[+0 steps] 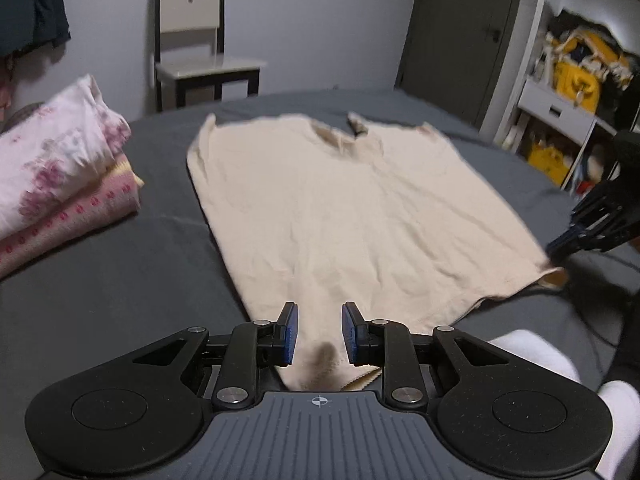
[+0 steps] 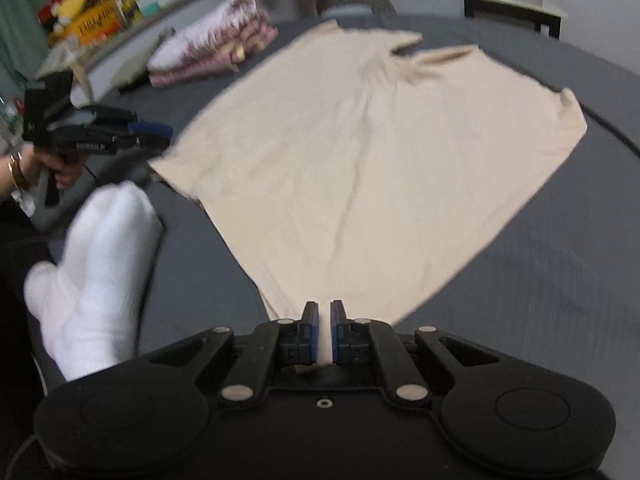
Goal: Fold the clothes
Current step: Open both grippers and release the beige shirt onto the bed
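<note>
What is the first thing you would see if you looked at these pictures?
The big cream shirt jumps out first, spread flat across the dark grey bed. The right claw pinches one bottom corner of it, while the left claw sits open over the other corner. After that come the white socks at the near edge and the pink folded pile beside the shirt.

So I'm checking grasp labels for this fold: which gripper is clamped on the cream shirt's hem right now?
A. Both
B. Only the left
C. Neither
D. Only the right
D. In its own wrist view the right gripper has its blue pads nearly closed with a sliver of the cream shirt pinched between them, while the left gripper stands with jaws wide apart, the hem lying loose between them.
</note>
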`<state>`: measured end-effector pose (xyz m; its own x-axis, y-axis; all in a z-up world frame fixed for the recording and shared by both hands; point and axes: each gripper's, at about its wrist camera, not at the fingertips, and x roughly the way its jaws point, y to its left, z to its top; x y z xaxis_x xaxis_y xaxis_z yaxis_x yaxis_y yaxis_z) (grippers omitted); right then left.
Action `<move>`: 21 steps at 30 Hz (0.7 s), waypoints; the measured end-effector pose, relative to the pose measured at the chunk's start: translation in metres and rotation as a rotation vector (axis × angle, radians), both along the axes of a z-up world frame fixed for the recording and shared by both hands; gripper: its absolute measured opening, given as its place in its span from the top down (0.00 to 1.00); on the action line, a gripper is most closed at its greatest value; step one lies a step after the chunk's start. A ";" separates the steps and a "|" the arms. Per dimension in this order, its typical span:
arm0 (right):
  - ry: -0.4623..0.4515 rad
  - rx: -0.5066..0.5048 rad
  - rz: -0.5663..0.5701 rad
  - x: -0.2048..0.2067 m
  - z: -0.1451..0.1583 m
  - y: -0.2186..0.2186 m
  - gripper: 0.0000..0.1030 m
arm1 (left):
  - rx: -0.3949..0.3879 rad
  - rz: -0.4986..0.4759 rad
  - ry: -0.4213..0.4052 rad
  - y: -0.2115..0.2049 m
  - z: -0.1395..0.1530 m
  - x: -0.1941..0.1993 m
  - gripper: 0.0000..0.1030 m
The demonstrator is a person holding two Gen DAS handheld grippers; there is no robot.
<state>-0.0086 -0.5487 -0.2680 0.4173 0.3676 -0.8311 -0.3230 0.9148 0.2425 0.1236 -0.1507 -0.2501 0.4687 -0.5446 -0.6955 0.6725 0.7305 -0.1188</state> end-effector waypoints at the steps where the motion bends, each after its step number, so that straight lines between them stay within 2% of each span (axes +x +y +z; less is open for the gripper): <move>1: 0.011 -0.014 0.014 -0.001 -0.002 0.003 0.93 | 0.019 -0.006 0.011 -0.005 -0.005 0.002 0.76; 3: 0.026 -0.050 0.048 -0.002 -0.005 0.011 0.93 | 0.064 -0.020 0.028 -0.011 -0.013 0.003 0.76; 6: 0.014 -0.129 0.117 -0.004 -0.006 0.025 0.92 | 0.107 -0.041 -0.003 -0.015 -0.019 -0.004 0.76; 9: -0.035 -0.099 -0.015 0.002 0.008 -0.007 0.92 | 0.109 -0.041 -0.016 -0.013 -0.016 -0.009 0.76; 10: -0.052 -0.087 -0.063 0.005 0.013 -0.019 0.89 | 0.098 -0.032 -0.016 -0.011 -0.013 -0.011 0.76; 11: -0.068 -0.075 -0.110 0.007 0.018 -0.031 0.86 | 0.082 -0.023 -0.017 -0.008 -0.010 -0.012 0.76; 13: -0.102 -0.051 -0.206 0.012 0.028 -0.054 0.72 | 0.028 -0.006 -0.026 -0.003 -0.001 -0.016 0.76; 14: -0.118 -0.039 -0.253 0.014 0.033 -0.065 0.69 | 0.002 0.000 -0.031 -0.001 0.004 -0.018 0.76; 17: -0.169 -0.002 -0.396 0.021 0.048 -0.100 0.68 | -0.082 0.012 -0.040 0.000 0.018 -0.023 0.76; 19: -0.202 0.023 -0.491 0.026 0.057 -0.123 0.68 | -0.167 0.027 -0.020 -0.003 0.024 -0.024 0.76; 21: -0.197 0.113 -0.582 0.052 0.052 -0.147 0.68 | -0.273 0.045 0.020 -0.008 0.028 -0.022 0.76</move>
<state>0.0434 -0.6955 -0.2164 0.7174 0.1154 -0.6871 0.1717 0.9265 0.3349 0.1016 -0.1586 -0.2223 0.4840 -0.6924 -0.5350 0.6357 0.6984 -0.3288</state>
